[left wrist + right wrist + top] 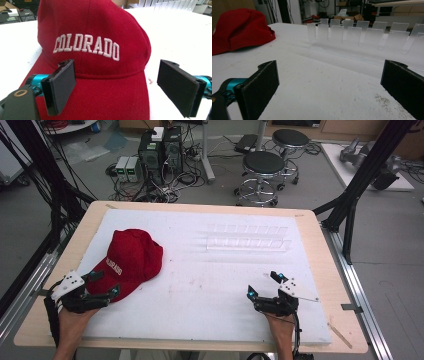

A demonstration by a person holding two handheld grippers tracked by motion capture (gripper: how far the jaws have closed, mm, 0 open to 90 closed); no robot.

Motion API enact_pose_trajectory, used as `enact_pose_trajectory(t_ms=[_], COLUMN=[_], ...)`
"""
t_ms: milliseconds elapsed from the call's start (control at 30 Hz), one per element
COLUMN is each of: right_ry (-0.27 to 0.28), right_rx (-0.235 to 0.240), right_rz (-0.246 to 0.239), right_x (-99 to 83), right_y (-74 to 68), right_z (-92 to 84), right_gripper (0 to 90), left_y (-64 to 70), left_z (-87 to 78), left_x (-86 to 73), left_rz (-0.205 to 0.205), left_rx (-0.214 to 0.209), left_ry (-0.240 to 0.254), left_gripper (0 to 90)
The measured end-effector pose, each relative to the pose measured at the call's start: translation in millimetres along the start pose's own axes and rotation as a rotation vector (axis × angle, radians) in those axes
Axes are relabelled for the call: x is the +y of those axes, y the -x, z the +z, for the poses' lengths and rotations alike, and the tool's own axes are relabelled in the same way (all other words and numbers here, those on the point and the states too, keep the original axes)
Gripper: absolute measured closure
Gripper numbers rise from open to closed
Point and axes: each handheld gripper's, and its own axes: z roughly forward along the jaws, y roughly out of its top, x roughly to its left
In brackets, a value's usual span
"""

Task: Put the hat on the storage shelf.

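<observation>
The red cap's (100, 50) brim runs off the left claw view's bottom edge.

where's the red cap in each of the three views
High view: red cap lies left of centre on the white table cover, its brim toward the left gripper.
Left gripper view: cap close up, brim between the open jaws.
Right gripper view: cap at upper left.
Shared landmark: the clear slotted rack.
</observation>
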Motion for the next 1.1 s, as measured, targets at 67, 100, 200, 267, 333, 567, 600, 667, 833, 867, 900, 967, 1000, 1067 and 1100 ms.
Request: enact_pose_trajectory(t_ms=[67, 100, 200, 267, 333, 567, 600, 667, 833, 867, 900, 967, 1000, 1067, 1100], right_ry=[0.003, 0.003, 0.003, 0.0, 0.001, -0.001, -0.001, -0.003, -0.002, -0.002, -0.002, -0.002, -0.002, -0.004, -0.004], right_rx=[0.0, 0.0, -0.001, 0.002, 0.002, 0.004, 0.002, 0.001, 0.003, 0.004, 0.004, 0.004, 0.004, 0.005, 0.005], right_rz=[-0.001, 0.0, -0.004, 0.0, -0.001, -0.002, -0.004, -0.01, -0.004, -0.003, -0.004, -0.004, -0.004, -0.001, -0.002], right_x=[0.0, 0.0, 0.0, 0.0, 0.0, 0.1, 0.1, 0.2, 0.2, 0.2, 0.2, 0.2, 0.3, 0.2, 0.2], right_y=[0.2, 0.2, 0.3, 0.1, 0.1, -0.1, -0.2, -0.4, 0.3, 0.2, 0.2, 0.2, 0.2, -0.1, -0.1], right_z=[0.1, 0.0, 0.0, -0.1, 0.0, 0.2, 0.2, 0.5, 0.5, 0.5, 0.4, 0.5, 0.5, 0.3, 0.4], right_gripper=[0.6, 0.6, 0.6, 0.6, 0.6, 0.6, 0.6, 0.6, 0.6, 0.6, 0.6, 0.6, 0.6, 0.6, 0.6], left_y=[0.4, 0.8, 0.5, -0.6, -1.0, -0.2, -0.2, -0.2, -0.2, -0.1, -0.3, -0.3, -0.7, -2.1, -3.0], left_z=[-0.1, 0.0, 0.0, -0.1, 0.2, -1.4, -1.4, -1.4, -1.6, -1.6, -1.6, -1.9, -1.9, -2.1, -3.4], left_x=[0.0, 0.0, 0.0, 0.1, 0.1, -0.5, -0.4, -0.4, -0.3, -0.2, -0.2, -0.2, -0.1, 0.1, 0.4], left_rz=[0.004, 0.007, 0.001, -0.003, -0.009, -0.004, -0.003, -0.004, 0.001, 0.002, 0.001, -0.001, -0.005, -0.016, -0.012], left_rx=[0.001, 0.001, 0.001, -0.002, -0.003, 0.003, 0.003, 0.004, 0.002, 0.0, -0.001, 0.0, -0.003, -0.011, -0.006], left_ry=[-0.001, -0.002, 0.001, -0.001, -0.004, 0.015, 0.014, 0.014, 0.013, 0.013, 0.014, 0.016, 0.016, 0.019, 0.016], left_gripper=[15.7, 15.7, 15.7, 15.7, 15.7, 15.7, 15.7, 15.7, 15.7, 15.7, 15.7, 15.7, 15.6, 15.6, 15.6])
